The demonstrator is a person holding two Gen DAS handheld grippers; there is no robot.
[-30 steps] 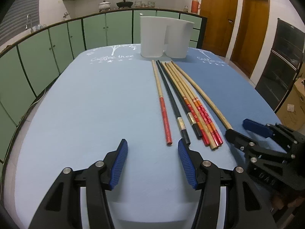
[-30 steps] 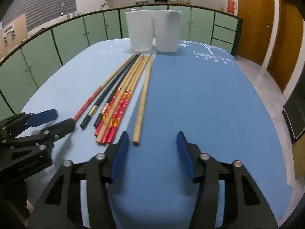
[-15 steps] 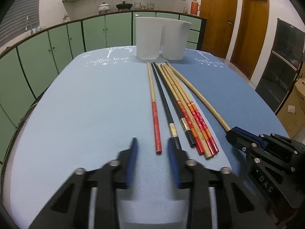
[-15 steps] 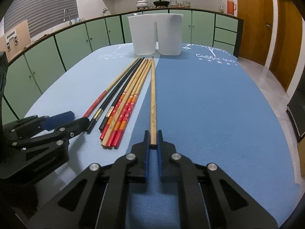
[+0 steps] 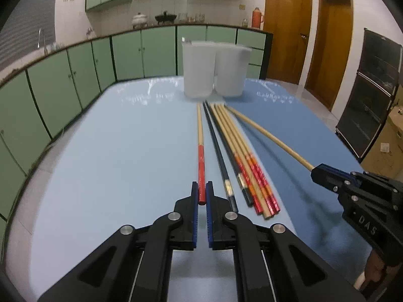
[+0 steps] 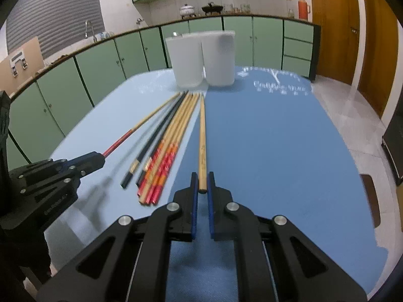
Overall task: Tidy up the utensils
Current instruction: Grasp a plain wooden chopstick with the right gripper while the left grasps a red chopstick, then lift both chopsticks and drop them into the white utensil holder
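Observation:
My left gripper [image 5: 201,188] is shut on the near end of a red-handled chopstick [image 5: 200,151], lifted a little off the blue table [image 5: 113,151]. My right gripper [image 6: 202,180] is shut on the near end of a plain wooden chopstick [image 6: 202,136], also raised at its near end. Several more chopsticks [image 5: 241,166], black and red-orange patterned, lie side by side between them; they also show in the right wrist view [image 6: 163,156]. Two white holder cups [image 5: 214,70] stand at the table's far end, just beyond the chopstick tips.
Each gripper shows in the other's view: the right one [image 5: 357,196] at the table's right edge, the left one [image 6: 50,176] at the left edge. Green cabinets [image 5: 75,80] curve behind the table. Wooden doors [image 5: 302,37] and a dark oven [image 5: 370,88] stand to the right.
Both grippers moved forward and closed, the left on the red-handled chopstick, the right on the plain wooden one. The held near ends have risen off the table.

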